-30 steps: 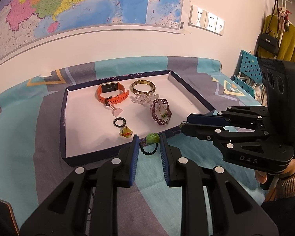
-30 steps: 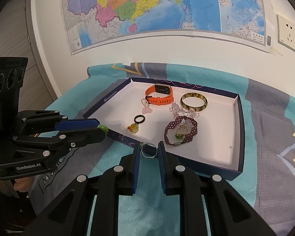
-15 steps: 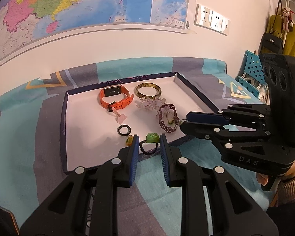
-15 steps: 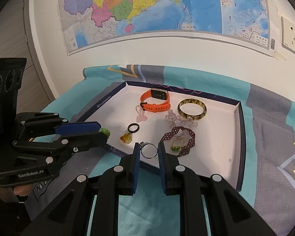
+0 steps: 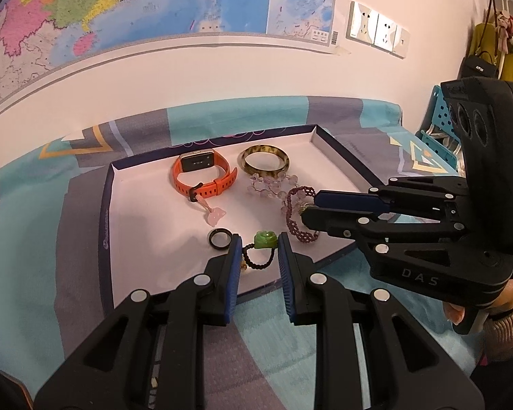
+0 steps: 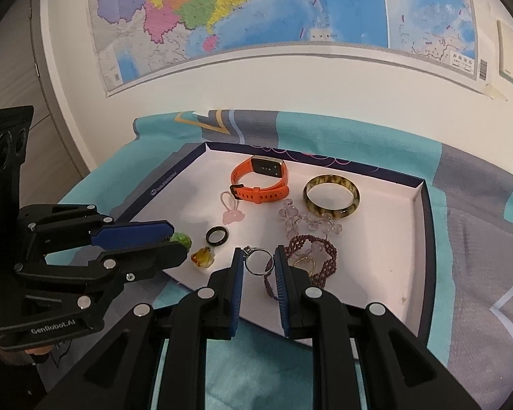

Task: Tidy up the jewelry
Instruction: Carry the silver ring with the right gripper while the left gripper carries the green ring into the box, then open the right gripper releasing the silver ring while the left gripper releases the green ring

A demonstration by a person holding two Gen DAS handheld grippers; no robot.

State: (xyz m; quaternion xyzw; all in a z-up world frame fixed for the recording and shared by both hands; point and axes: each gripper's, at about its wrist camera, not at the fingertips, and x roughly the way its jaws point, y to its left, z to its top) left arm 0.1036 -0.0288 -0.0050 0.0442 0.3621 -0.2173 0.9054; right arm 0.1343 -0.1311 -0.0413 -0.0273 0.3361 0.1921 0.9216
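Note:
A white tray (image 5: 147, 212) with a dark blue rim (image 6: 424, 232) lies on the patterned cloth. My left gripper (image 5: 258, 249) is shut on a dark beaded loop with a green stone (image 5: 265, 239), held over the tray's near edge; the stone also shows in the right wrist view (image 6: 181, 238). My right gripper (image 6: 258, 261) is shut on a thin silver ring (image 6: 256, 262), held over the tray beside the purple beaded bracelet (image 6: 321, 249).
In the tray lie an orange watch (image 5: 203, 177), an amber bangle (image 5: 265, 162), clear crystal beads (image 5: 272, 184), a pink charm (image 5: 213, 215), a black ring (image 5: 219, 239) and a yellow pendant (image 6: 203, 257). A wall with a map stands behind. Blue chair (image 5: 437, 143) at right.
Both grippers have moved forward over the tray's near edge with their pieces still held. The tray's contents have not moved.

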